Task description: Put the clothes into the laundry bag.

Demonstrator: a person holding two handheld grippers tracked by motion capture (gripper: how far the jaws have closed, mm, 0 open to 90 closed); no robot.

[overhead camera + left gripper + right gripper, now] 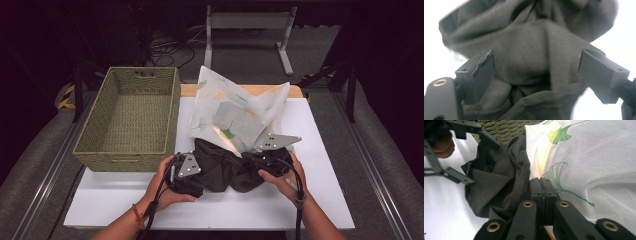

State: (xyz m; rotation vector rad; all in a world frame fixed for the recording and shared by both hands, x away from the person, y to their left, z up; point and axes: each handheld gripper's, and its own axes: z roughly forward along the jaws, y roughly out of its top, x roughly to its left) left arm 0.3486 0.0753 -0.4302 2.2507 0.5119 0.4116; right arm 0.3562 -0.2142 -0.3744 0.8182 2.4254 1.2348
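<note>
Left claw (536,67) gapes wide around the dark cloth (529,50) — right claw (540,185) clamped shut beside it.

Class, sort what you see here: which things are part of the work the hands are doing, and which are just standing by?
In the job:
dark cloth
leaf-print cloth
left gripper, jaws apart around the dark cloth
right gripper, jaws shut

Standing by:
woven basket
white table
metal frame behind the table

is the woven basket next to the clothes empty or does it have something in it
Empty. In the high view the woven basket shows its bare floor and walls, while the dark garment and leaf-print cloth lie outside on the white table.
</note>
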